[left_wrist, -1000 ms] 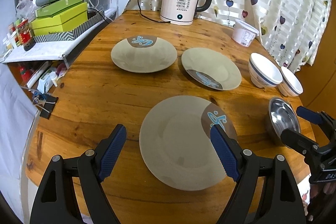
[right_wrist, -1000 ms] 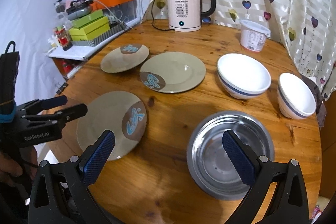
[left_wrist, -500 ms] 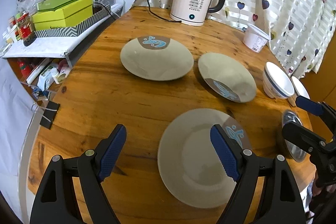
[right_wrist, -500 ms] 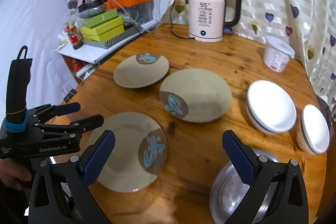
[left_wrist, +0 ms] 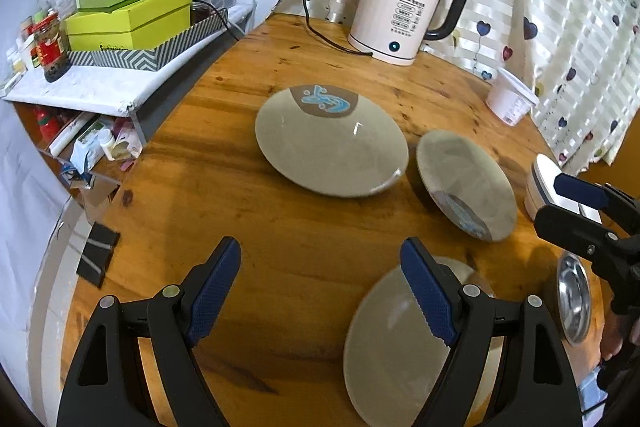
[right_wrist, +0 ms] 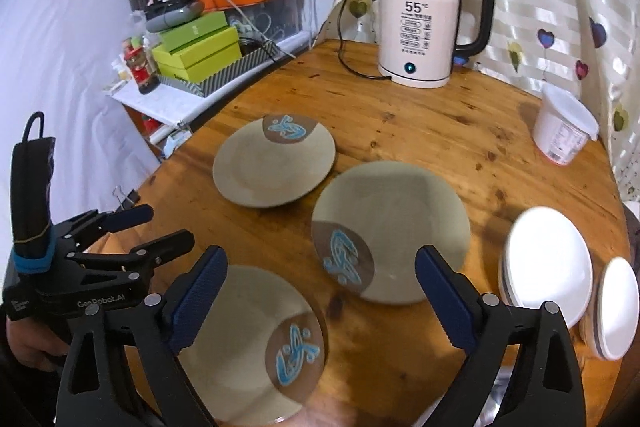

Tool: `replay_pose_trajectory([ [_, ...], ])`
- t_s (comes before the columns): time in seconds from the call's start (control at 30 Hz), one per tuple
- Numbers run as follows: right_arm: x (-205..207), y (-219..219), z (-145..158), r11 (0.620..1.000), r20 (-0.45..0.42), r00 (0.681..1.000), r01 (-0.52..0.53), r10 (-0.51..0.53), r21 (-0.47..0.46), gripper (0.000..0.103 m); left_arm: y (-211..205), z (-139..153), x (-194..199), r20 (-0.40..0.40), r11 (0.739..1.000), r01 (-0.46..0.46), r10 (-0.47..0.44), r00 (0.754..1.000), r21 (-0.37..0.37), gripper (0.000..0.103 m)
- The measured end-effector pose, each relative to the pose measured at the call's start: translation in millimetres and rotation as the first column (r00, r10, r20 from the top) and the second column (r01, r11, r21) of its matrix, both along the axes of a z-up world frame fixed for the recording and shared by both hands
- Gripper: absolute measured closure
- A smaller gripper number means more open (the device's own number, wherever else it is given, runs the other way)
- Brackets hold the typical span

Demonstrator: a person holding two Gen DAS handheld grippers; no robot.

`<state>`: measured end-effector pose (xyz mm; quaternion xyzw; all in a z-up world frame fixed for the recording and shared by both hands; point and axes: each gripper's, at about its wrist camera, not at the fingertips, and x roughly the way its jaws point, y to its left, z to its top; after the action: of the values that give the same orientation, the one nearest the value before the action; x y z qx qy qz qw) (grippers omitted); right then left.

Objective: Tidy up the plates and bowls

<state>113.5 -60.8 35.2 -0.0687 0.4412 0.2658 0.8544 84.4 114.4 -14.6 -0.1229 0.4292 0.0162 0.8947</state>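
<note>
My left gripper hangs over the wooden table with its jaws spread wide and nothing between them; the pads frame bare wood. In the left wrist view the near plate sits at about 5 o'clock, partly behind my right-hand pad, not gripped. The far plate lies just above centre, its blue-and-brown mark turned toward the kettle at 12 o'clock. The middle plate is at 3 o'clock, just beside the far plate; I cannot tell whether their rims touch. A steel bowl shows at the right edge near 4 o'clock, and the right gripper reaches in above it, in front of a white bowl.

My right gripper is also wide open and empty. From its camera the middle plate sits between the pads near centre, the near plate at 7 o'clock under the left pad, the far plate at 11 o'clock. Two white bowls rest at 4 o'clock, the large bowl just beside the small bowl. A white tub stands at 2 o'clock. The left gripper shows at 9 o'clock, apart from every plate.
</note>
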Motion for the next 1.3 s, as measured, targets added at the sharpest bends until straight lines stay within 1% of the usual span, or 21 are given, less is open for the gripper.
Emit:
replay_pose_trajectory([
  [0.07,10,5,-2,1.0,-0.009,1.0,0.0,0.0,-0.007,0.009,6,0,6,0.008,1.0,-0.014,0.014,1.0,0.007,0.021],
  [0.13,19,10,-4,1.0,-0.016,1.0,-0.008,0.008,-0.009,0.015,11,0,10,0.019,1.0,-0.027,0.026,0.999,0.016,0.021],
  [0.27,36,18,-9,1.0,-0.04,0.999,-0.017,0.017,-0.004,0.021,23,-3,22,0.026,0.999,-0.044,0.044,0.999,0.001,0.021],
  [0.33,47,23,-13,1.0,-0.059,0.998,-0.019,0.019,0.004,0.024,28,-5,28,0.028,0.999,-0.052,0.052,0.998,-0.002,0.023],
  [0.47,69,32,-20,1.0,-0.091,0.995,-0.025,0.026,0.02,0.03,36,-12,41,0.011,0.997,-0.066,0.066,0.998,-0.029,0.028],
  [0.5,74,34,-22,0.999,-0.098,0.995,-0.027,0.029,0.021,0.033,39,-14,45,0.007,0.997,-0.07,0.071,0.997,-0.032,0.029],
  [0.57,85,40,-28,0.999,-0.12,0.992,-0.031,0.034,0.024,0.036,42,-17,50,0.0,0.996,-0.078,0.078,0.997,-0.039,0.03],
  [0.67,97,47,-37,0.999,-0.146,0.989,-0.035,0.039,0.03,0.039,45,-21,56,-0.006,0.995,-0.081,0.081,0.997,-0.055,0.035],
  [0.77,110,51,-48,0.999,-0.189,0.981,-0.025,0.033,0.048,0.043,48,-25,62,-0.017,0.994,-0.09,0.089,0.996,-0.06,0.039],
  [0.83,116,52,-53,0.998,-0.207,0.978,-0.017,0.029,0.057,0.044,50,-28,65,-0.023,0.994,-0.092,0.09,0.996,-0.065,0.04],
  [0.9,122,54,-57,0.999,-0.213,0.977,-0.011,0.022,0.052,0.045,51,-31,68,-0.025,0.993,-0.093,0.091,0.996,-0.069,0.041],
  [0.93,125,55,-59,0.999,-0.215,0.976,-0.012,0.023,0.049,0.049,51,-32,70,-0.027,0.993,-0.092,0.09,0.996,-0.073,0.044],
  [0.97,128,55,-61,0.999,-0.219,0.975,-0.013,0.023,0.048,0.05,51,-33,71,-0.03,0.993,-0.091,0.089,0.996,-0.077,0.051],
  [1.0,130,56,-63,0.999,-0.226,0.974,-0.012,0.023,0.047,0.051,51,-34,72,-0.034,0.993,-0.09,0.088,0.996,-0.079,0.053],
  [1.07,135,58,-67,0.999,-0.233,0.972,-0.01,0.02,0.043,0.054,51,-36,75,-0.038,0.992,-0.089,0.086,0.996,-0.084,0.054],
  [1.13,138,59,-69,0.999,-0.233,0.972,-0.013,0.023,0.045,0.058,50,-37,77,-0.038,0.992,-0.086,0.082,0.996,-0.09,0.057],
  [1.17,139,60,-69,0.999,-0.235,0.972,-0.014,0.024,0.047,0.058,49,-38,78,-0.041,0.992,-0.082,0.079,0.996,-0.094,0.059],
  [1.27,143,62,-72,0.999,-0.247,0.969,-0.01,0.021,0.048,0.06,49,-40,80,-0.039,0.992,-0.081,0.077,0.996,-0.1,0.06],
  [1.3,144,62,-73,0.999,-0.251,0.968,-0.009,0.021,0.047,0.062,49,-40,80,-0.038,0.992,-0.079,0.076,0.996,-0.101,0.063],
])
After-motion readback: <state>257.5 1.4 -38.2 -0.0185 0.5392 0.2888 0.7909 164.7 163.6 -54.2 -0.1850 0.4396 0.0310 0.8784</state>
